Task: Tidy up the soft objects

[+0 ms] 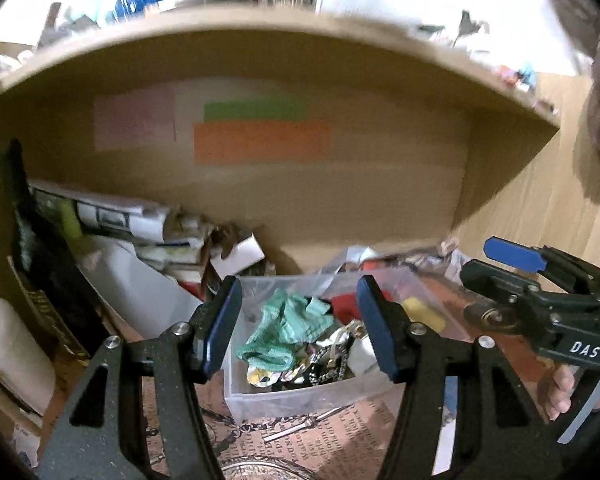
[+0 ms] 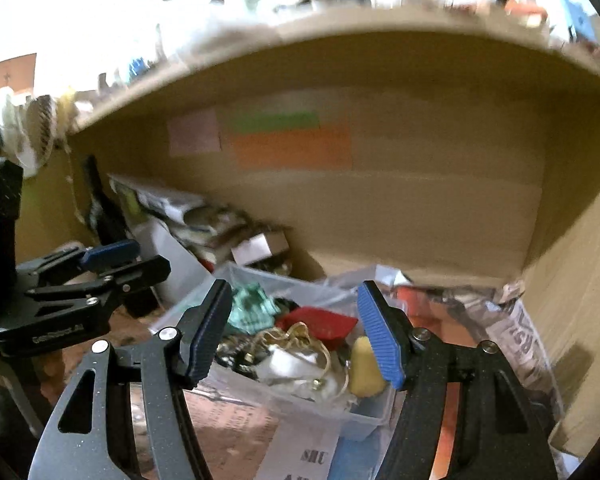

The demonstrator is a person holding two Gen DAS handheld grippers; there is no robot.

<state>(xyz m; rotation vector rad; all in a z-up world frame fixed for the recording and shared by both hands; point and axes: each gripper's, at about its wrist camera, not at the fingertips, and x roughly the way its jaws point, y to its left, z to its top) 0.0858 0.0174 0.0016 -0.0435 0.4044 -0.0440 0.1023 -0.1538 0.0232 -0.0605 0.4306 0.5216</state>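
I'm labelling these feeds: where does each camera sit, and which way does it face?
Left wrist: on the left claw, facing the clear plastic bin under the wooden shelf; right claw at right.
Right wrist: on the right claw, facing that bin; left claw at left.
Shared: the crumpled green cloth.

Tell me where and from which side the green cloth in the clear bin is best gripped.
Probably from above: the green cloth lies crumpled on top of the clutter at the left end of the clear bin, whose walls block a side approach. Pinch its raised bunched fold near the middle; the open left gripper already frames it.
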